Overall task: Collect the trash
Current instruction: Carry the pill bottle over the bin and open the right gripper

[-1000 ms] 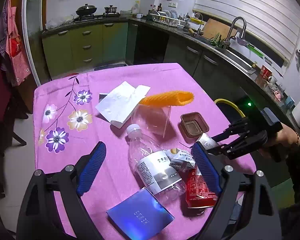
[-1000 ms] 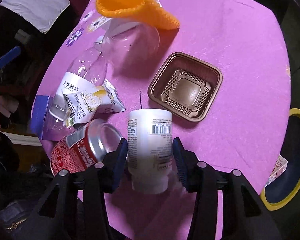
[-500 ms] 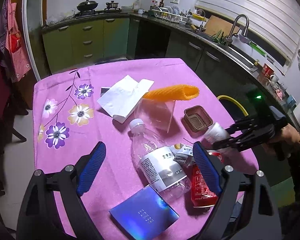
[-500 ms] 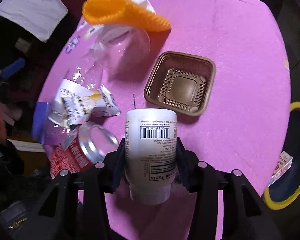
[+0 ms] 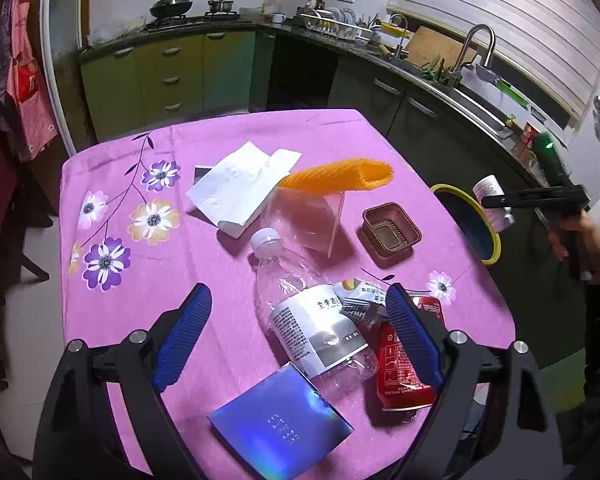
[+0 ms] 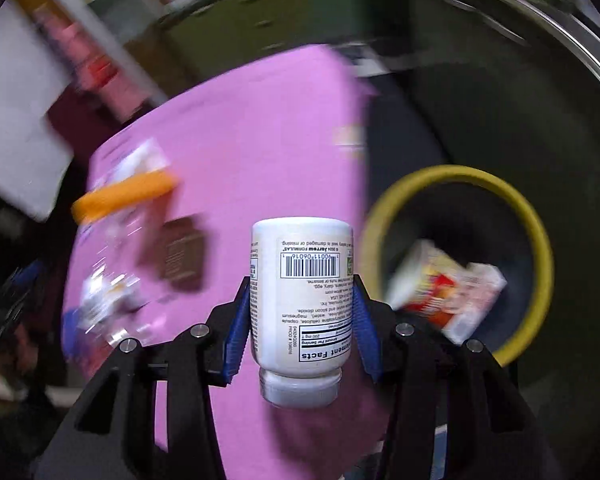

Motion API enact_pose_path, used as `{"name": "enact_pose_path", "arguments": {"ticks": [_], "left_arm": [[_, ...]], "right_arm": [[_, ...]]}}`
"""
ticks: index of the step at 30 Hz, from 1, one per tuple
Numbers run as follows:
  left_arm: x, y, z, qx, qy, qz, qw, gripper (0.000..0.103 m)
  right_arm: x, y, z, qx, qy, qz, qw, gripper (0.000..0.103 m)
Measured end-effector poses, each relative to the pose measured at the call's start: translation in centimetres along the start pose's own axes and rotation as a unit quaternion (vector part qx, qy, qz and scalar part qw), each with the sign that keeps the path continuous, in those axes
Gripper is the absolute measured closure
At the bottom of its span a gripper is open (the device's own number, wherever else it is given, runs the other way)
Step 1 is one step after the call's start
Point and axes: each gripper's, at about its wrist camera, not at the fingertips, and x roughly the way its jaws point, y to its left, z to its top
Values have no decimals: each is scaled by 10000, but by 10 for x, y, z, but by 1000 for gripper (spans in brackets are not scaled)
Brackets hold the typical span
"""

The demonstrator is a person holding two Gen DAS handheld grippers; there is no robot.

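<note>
On the counter: a pink flowered cloth [image 5: 228, 312] covers it; trash sits in the middle and near half, leaving bare cloth along the far edge and the flowered left side.
Right hand-held gripper [image 6: 302, 312]: clenched on a white plastic supplement bottle [image 6: 302, 280], cap toward the camera, held out past the counter's right edge.
Bin: a dark round bin with a yellow rim [image 6: 540, 240] stands just beside that edge; a red and white carton [image 6: 448, 292] lies inside.
Left hand-held gripper [image 5: 300, 336]: released, blue pads spread wide above a clear plastic bottle with a white label [image 5: 312, 312], a red crushed can [image 5: 400, 364] and a crumpled snack wrapper [image 5: 360, 300].
Near edge: a shiny blue flat box [image 5: 280, 428] lies close to it.
Further back: an orange foam net sleeve [image 5: 340, 176] rests on a clear plastic container [image 5: 308, 216], beside a white paper napkin [image 5: 240, 188] and a brown plastic tray [image 5: 392, 230].
Left view only: sharp layout of the counter, with the bottle shown over the bin's rim.
Right view only: the bin's contents; everything else is motion-blurred.
</note>
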Motion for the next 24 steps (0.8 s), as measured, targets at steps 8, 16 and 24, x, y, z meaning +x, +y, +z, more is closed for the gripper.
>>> {"name": "enact_pose_path", "arguments": {"ticks": [8,16,24], "left_arm": [[3,-3,-2,72,107,109,9999,18],[5,-5,-3,94,184,38,9998,14],[12,5,-32,-595,550,269,9963,13]], "right_arm": [[59,-96,15,946,186,-514,9940,46],[24,-93,0,954,-272,-478,9939,40],[-14,-44,-29,421,-688,-401,9959,38]]}}
